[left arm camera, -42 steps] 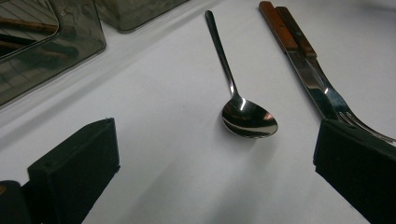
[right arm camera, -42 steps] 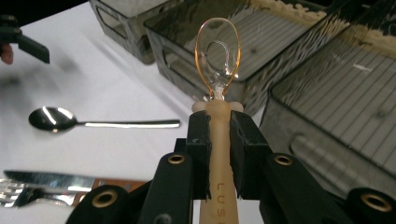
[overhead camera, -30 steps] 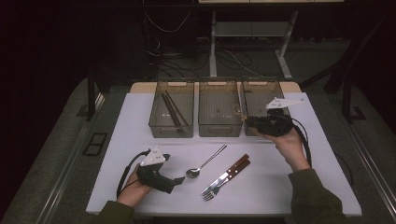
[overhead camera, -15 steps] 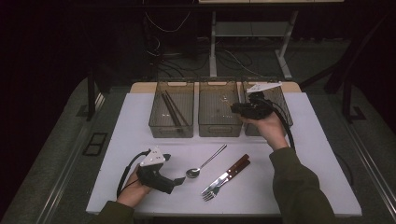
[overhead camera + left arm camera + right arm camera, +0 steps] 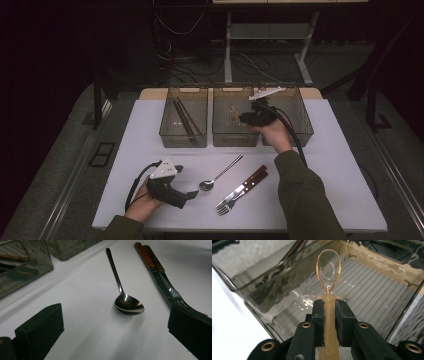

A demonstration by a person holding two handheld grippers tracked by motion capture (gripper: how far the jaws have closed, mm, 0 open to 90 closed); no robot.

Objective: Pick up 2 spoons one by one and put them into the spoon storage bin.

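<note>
The right gripper (image 5: 329, 312) is squeezed tight on the handle of a see-through orange spoon (image 5: 328, 267), whose bowl sticks out ahead over the middle bin (image 5: 372, 290); it looks light, stiff and slippery, so hold the handle.

amber spoon (image 5: 328, 265) (translucent), white table (image 5: 325, 165)

The right claw (image 5: 244, 118) is held over the middle bin (image 5: 235, 141), its jaws clamped on a translucent amber spoon (image 5: 329, 272), the forearm stretched forward. The left claw (image 5: 196, 193) is rested low on the surface (image 5: 150, 135), well short of that bin, jaws spread wide around nothing.
</note>
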